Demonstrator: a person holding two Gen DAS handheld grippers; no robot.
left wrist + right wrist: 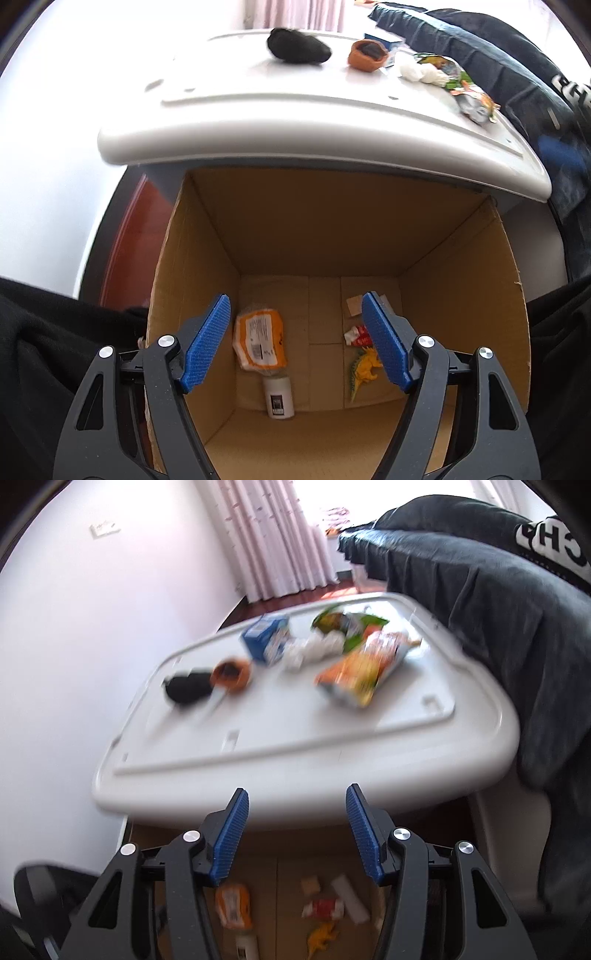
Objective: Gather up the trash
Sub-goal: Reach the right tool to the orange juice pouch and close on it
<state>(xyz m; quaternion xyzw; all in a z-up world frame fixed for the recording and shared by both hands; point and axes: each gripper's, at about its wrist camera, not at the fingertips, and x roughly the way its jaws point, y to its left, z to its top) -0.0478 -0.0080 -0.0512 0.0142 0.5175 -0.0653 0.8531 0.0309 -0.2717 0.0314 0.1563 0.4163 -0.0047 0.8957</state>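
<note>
A cardboard box (461, 280) stands below a white table (295, 122). At its bottom lie an orange packet (260, 339), a small white bottle (279, 398), a red-white wrapper (356, 335) and a yellow toy dinosaur (364, 369). My left gripper (295, 339) is open and empty over the box. My right gripper (295, 834) is open and empty at the table's front edge (295, 794). On the table lie a black lump (188, 688), an orange cup (231, 674), a blue carton (266, 637), white tissue (314, 646) and snack wrappers (362, 668).
A dark blanket (498, 602) lies at the table's right side. A white wall (74, 627) is on the left, and curtains (277, 542) hang behind. My dark sleeves (37, 350) flank the box. The right wrist view is motion-blurred.
</note>
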